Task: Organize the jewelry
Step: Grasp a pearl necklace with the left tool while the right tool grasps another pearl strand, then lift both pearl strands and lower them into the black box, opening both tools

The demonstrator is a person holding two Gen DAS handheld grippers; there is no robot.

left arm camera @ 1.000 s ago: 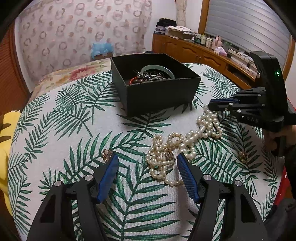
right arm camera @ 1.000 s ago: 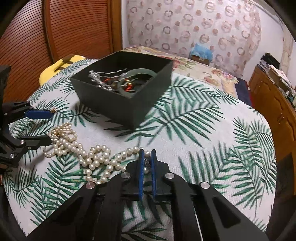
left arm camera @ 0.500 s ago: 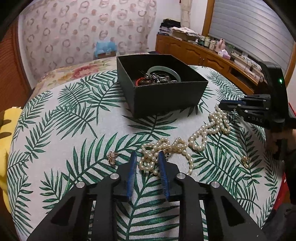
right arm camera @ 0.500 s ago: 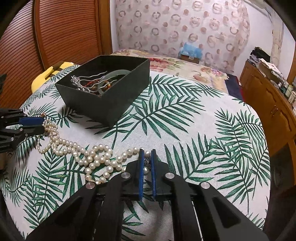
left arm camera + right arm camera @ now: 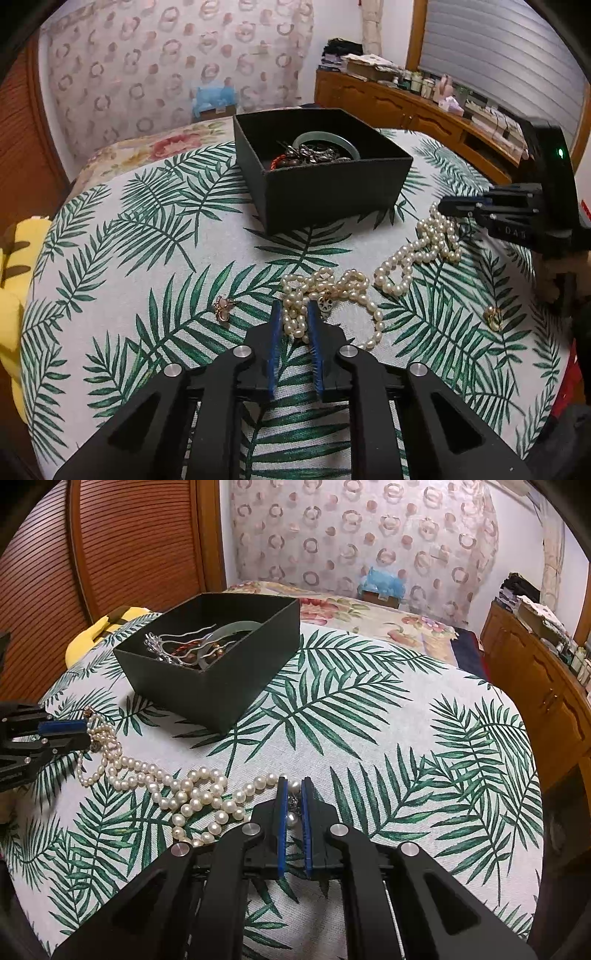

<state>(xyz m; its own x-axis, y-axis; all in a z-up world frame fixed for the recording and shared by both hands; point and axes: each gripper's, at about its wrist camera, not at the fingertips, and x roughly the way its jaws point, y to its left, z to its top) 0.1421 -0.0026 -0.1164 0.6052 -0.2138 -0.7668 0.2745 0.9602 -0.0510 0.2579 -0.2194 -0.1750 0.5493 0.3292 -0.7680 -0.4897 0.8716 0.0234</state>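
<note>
A long pearl necklace (image 5: 399,266) lies in loops on the palm-leaf tablecloth, in front of a black open box (image 5: 332,184) holding a jade bangle, hair pins and beads. My left gripper (image 5: 293,314) is shut on one bunch of the pearls. My right gripper (image 5: 293,794) is shut on the other end of the pearl necklace (image 5: 184,790); it also shows in the left wrist view (image 5: 458,208). The box (image 5: 221,686) sits at far left in the right wrist view, where the left gripper (image 5: 83,734) also shows.
A small rose-gold earring (image 5: 223,308) lies left of my left gripper. A gold earring (image 5: 493,317) lies to the right. A yellow object (image 5: 14,295) sits off the table's left edge. A wooden dresser (image 5: 406,107) stands behind.
My left gripper has closed from wide open onto a bunch of pearls. The right gripper stays shut on its end, and the necklace has been drawn out between them.
</note>
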